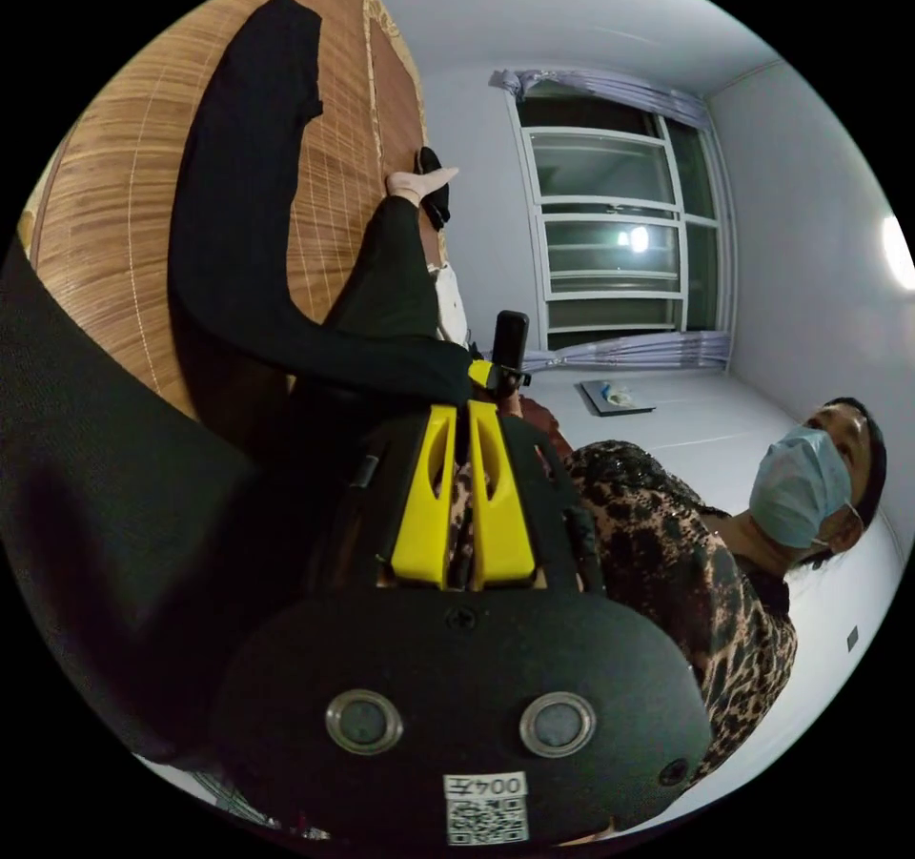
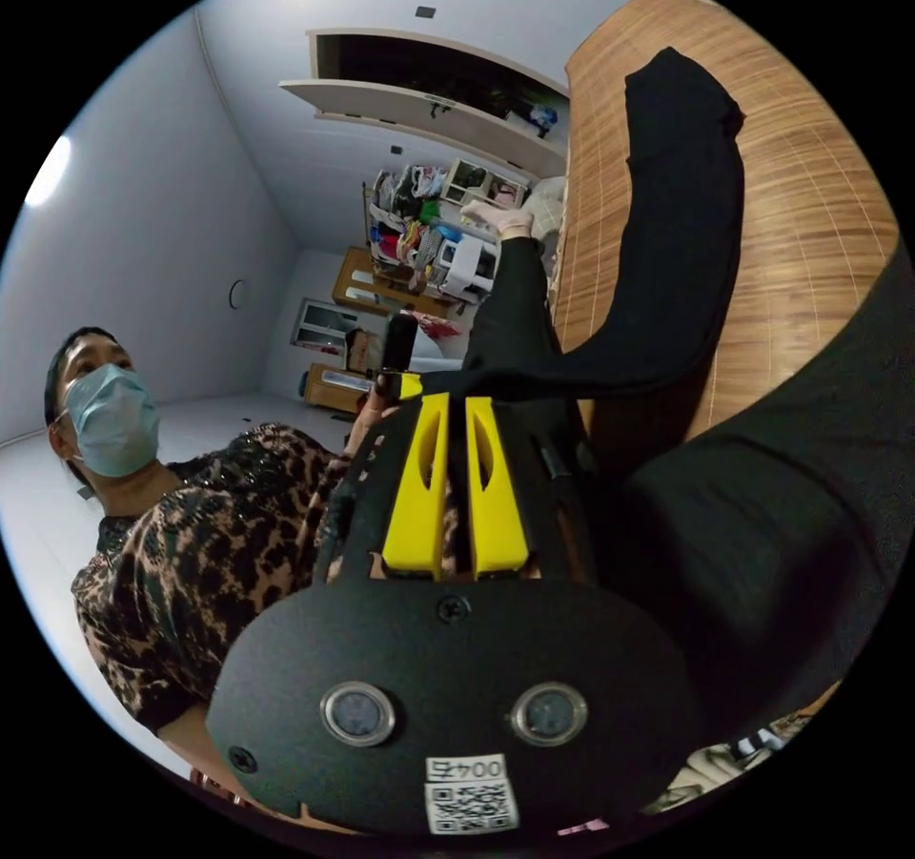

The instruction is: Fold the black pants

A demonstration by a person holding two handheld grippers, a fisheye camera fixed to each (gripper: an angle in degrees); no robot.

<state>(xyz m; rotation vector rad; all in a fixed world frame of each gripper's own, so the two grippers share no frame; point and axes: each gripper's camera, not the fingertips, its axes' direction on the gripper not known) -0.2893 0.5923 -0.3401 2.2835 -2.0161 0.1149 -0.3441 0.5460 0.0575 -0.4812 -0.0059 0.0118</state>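
The black pants (image 1: 243, 192) lie partly on a bamboo mat (image 1: 105, 201), one leg running away across it. A big dark fold (image 1: 105, 516) hangs close to the camera. My left gripper (image 1: 464, 408) has its yellow jaws pressed together on the cloth's edge. Just beyond its tips is the right gripper (image 1: 486, 375), also at that edge. In the right gripper view the pants (image 2: 681, 230) stretch over the mat (image 2: 810, 220). My right gripper (image 2: 456, 401) is shut on the cloth, with the left gripper (image 2: 408, 384) right beside it.
A person in a patterned top (image 1: 667, 563) sits close behind both grippers. A leg in black with a white-socked foot (image 1: 416, 182) rests on the mat's edge. A curtained window (image 1: 620, 239) is behind. Cluttered shelves (image 2: 429, 239) stand in the far corner.
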